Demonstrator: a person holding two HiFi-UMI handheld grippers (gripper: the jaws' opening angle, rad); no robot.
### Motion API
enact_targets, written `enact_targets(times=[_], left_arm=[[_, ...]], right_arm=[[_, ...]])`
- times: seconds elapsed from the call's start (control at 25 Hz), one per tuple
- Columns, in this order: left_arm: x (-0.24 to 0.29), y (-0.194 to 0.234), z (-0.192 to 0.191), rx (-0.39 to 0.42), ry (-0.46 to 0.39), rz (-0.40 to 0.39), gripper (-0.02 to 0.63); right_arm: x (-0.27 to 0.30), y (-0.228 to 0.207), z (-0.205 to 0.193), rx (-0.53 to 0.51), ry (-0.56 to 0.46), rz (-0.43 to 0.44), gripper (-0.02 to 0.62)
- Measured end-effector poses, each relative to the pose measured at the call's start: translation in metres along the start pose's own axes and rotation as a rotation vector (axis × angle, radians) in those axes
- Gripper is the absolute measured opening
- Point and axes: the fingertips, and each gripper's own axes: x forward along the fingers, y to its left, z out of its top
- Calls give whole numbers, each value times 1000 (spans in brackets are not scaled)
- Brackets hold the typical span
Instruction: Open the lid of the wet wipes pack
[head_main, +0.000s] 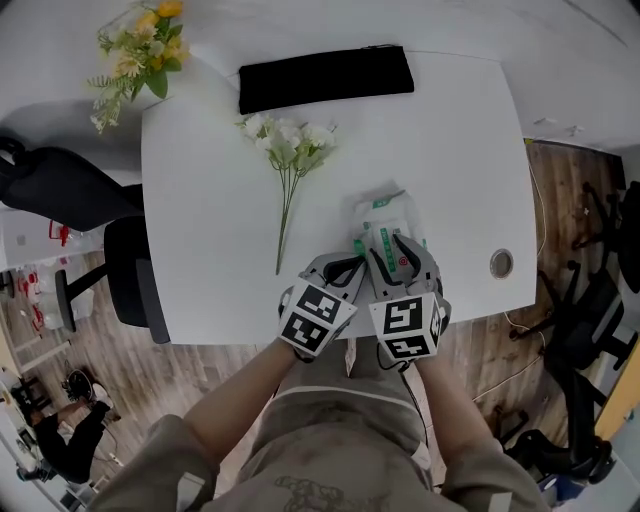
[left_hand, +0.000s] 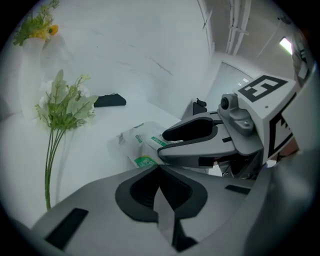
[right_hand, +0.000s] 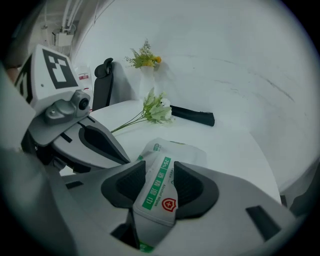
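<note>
A white wet wipes pack with green print lies near the front edge of the white table. My right gripper is shut on its near end; in the right gripper view the pack bulges up between the dark pads, label upward. Just to its left, my left gripper hangs with its jaw tips together and nothing between them. It is apart from the pack. The right gripper's jaw crosses the left gripper view. No lid can be made out.
A white artificial flower sprig lies left of the pack. A black pouch rests at the table's far edge. A vase of yellow flowers stands at the far left corner. A round cable hole sits to the right. An office chair stands at the left.
</note>
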Motion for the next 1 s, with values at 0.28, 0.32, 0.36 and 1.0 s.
enact_targets(times=[0.28,0.32,0.36,1.0], left_arm=[[10,1,-3,-18,1,-20,17],[10,1,-3,-28,-1,-23,17],[11,2,-4,-35,0,-23,17],[12,5,-5,-42,12,-13,17]], right_arm=[[-10,4,12,89,-55,109,98],[-12,4,13,103,-69,121,89],[-16,3,15,126,-86,127,81],[-49,-96,-5,249,-151,-60,41]])
